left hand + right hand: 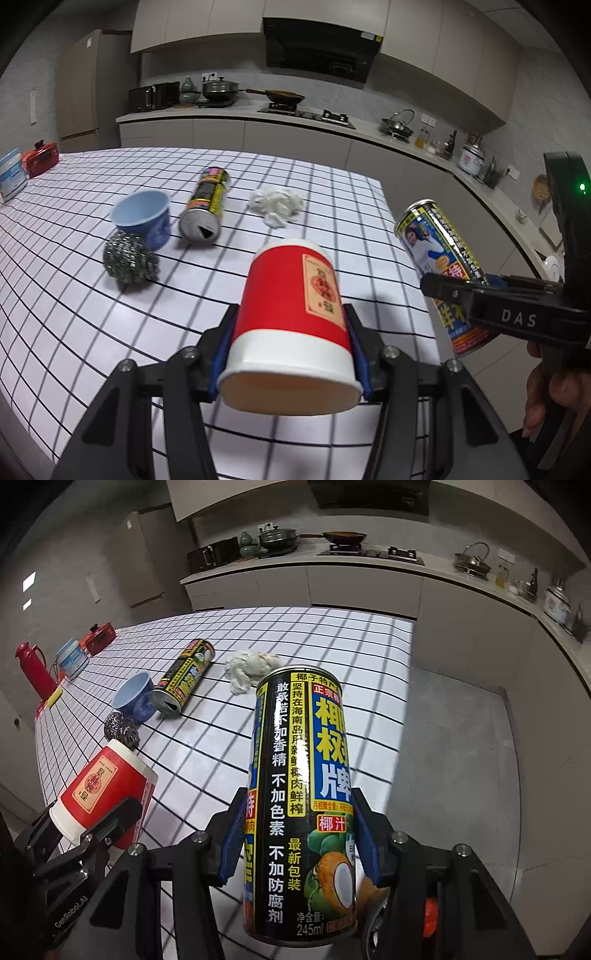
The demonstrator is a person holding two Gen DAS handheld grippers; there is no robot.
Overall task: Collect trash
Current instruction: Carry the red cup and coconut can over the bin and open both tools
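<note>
Left gripper (291, 354) clamps a red paper cup (291, 325); right gripper (301, 843) clamps a "245ml" coconut-juice can (295, 805), frame centre

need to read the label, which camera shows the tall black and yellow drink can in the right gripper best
The right wrist view. There the tall black and yellow drink can fills the centre, upright between the right gripper pads, label text sharp. The left wrist view shows only the same can tilted near the right edge, partly behind that gripper's finger.

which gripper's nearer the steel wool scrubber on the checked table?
Left. The left gripper holds its red paper cup just right of the steel wool scrubber; the right gripper is beyond the table edge.
</note>
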